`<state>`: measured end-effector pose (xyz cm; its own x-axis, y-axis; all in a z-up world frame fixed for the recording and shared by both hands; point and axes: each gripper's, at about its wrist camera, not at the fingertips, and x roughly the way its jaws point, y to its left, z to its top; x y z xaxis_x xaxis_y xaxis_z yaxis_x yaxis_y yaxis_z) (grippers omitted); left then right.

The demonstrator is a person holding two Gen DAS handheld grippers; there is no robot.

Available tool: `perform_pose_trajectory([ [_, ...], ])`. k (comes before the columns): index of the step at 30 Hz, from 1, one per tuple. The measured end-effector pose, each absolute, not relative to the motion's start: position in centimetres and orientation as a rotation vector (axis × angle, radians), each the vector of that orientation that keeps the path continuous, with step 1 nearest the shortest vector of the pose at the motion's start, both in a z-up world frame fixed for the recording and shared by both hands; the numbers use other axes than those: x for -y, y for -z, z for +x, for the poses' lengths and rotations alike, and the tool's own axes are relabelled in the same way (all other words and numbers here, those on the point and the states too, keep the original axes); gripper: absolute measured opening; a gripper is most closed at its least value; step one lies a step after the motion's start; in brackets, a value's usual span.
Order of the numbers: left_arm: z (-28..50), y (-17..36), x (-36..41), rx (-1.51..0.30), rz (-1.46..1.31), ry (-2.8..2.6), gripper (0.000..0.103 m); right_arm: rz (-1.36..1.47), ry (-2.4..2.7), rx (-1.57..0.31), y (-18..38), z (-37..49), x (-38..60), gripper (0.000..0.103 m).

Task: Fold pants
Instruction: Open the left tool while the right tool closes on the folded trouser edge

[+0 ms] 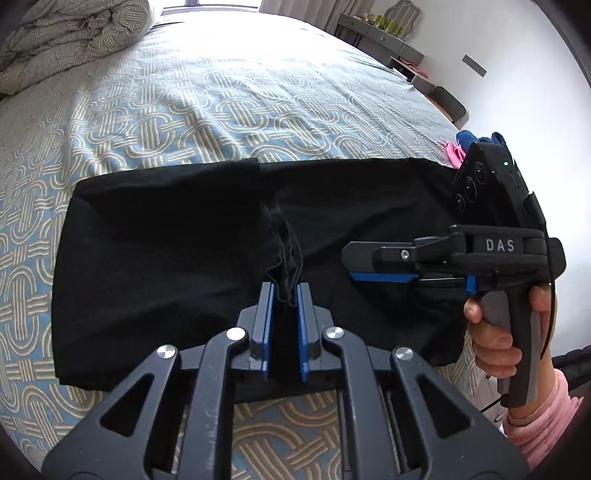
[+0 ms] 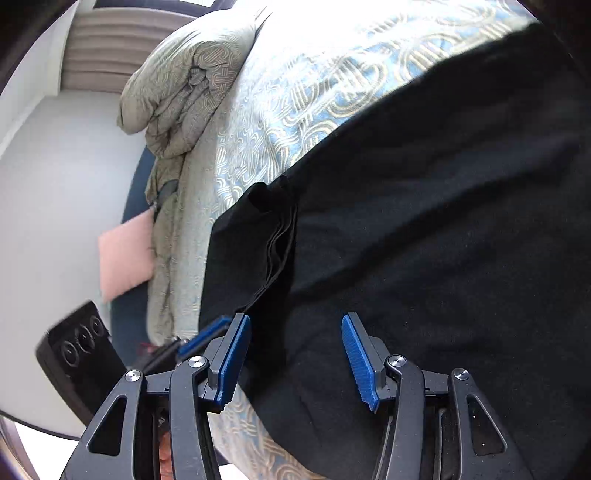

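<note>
Black pants [image 1: 166, 251] lie folded across the patterned bed cover, a layered hem edge running down their middle. My left gripper [image 1: 284, 291] has its blue pads close together around a bunch of that hem edge, shut on it. My right gripper [image 1: 354, 266] hovers sideways over the right part of the pants, held by a hand. In the right wrist view the right gripper [image 2: 295, 325] stands open over the black pants [image 2: 424, 221], nothing between its pads. The left gripper's blue fingertips [image 2: 199, 336] show at the lower left there.
The blue and beige bed cover [image 1: 221, 99] stretches behind the pants. A bunched quilt [image 1: 66, 40] lies at the far left corner. Pink and blue cloth [image 1: 461, 146] sits at the right bed edge. Shelves [image 1: 384, 33] stand by the far wall. A pink cushion [image 2: 125, 254] lies beside the bed.
</note>
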<state>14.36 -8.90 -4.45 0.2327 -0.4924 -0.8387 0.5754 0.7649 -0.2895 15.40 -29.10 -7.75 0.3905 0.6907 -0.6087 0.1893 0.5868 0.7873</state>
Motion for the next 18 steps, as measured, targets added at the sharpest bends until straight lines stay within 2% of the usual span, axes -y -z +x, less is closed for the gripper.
perform_pose_trajectory([
  [6, 13.1, 3.2, 4.7, -1.074, 0.056, 0.654, 0.033, 0.973, -0.468, -1.168, 8.2, 17.1, 27.6, 0.053],
  [14, 14.2, 6.3, 0.4, -1.065, 0.132, 0.393, 0.036, 0.876, -0.470, -1.223, 8.2, 18.9, 25.8, 0.053],
  [18, 14.2, 6.3, -0.7, -1.004, 0.172, 0.355, 0.060, 0.825, -0.468, -1.246, 8.1, 19.5, 25.4, 0.054],
])
